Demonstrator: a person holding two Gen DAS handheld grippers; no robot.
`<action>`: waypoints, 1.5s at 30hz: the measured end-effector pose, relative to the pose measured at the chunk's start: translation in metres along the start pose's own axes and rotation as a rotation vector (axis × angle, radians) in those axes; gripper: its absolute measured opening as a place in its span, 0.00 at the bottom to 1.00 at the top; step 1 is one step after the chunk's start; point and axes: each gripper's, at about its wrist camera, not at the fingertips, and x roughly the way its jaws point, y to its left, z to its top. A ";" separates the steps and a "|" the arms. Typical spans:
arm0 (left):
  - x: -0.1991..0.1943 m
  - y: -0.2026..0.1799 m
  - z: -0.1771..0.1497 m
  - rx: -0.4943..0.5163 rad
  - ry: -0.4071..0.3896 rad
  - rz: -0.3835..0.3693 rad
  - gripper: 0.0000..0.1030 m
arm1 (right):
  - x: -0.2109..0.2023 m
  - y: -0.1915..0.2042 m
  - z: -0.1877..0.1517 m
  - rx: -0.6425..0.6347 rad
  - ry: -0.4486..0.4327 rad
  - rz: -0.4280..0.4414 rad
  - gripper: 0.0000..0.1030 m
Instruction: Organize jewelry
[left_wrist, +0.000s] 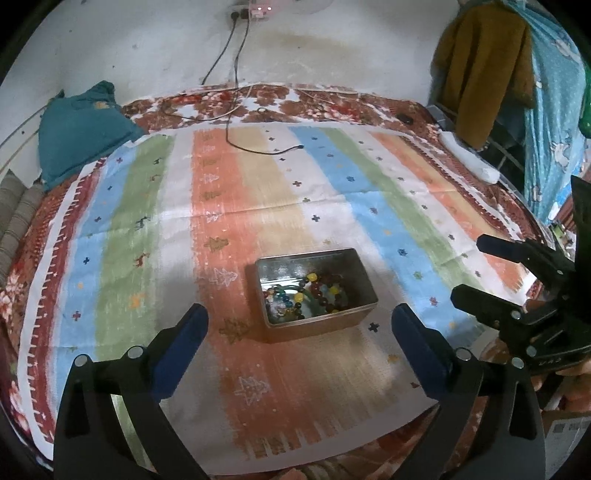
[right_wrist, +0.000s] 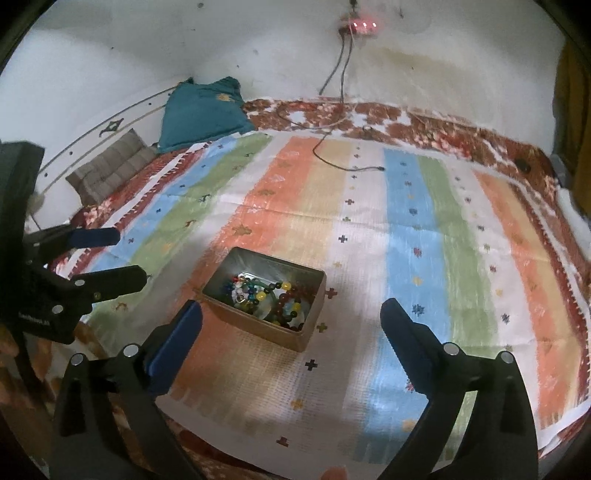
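An open metal tin (left_wrist: 354, 266) stands on the striped cloth (left_wrist: 258, 206). It holds several coloured bead bracelets (left_wrist: 314, 291) in a heap. My left gripper (left_wrist: 300, 314) is open and empty, hovering just in front of the tin. The tin also shows in the right wrist view (right_wrist: 317, 291), with the bracelets (right_wrist: 273, 299) inside. My right gripper (right_wrist: 291, 310) is open and empty, above the cloth to the right front of the tin. Each gripper shows in the other's view, the right one (left_wrist: 469, 266) and the left one (right_wrist: 125, 254), both open.
A teal pillow (left_wrist: 81, 125) lies at the back left, with a grey striped cushion (right_wrist: 110, 166) beside it. A black cable (left_wrist: 258, 146) runs from the wall socket onto the cloth. Hanging clothes (left_wrist: 484, 70) stand at the right. A white object (left_wrist: 469, 157) lies at the bed's right edge.
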 end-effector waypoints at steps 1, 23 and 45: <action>-0.001 -0.001 -0.001 0.002 0.001 0.007 0.95 | -0.002 0.000 -0.001 -0.001 -0.004 0.001 0.95; -0.021 -0.017 -0.012 0.070 -0.093 0.053 0.95 | -0.018 -0.003 -0.011 0.035 -0.049 0.045 0.95; -0.027 -0.024 -0.015 0.102 -0.137 0.104 0.95 | -0.022 -0.004 -0.013 0.044 -0.077 0.016 0.95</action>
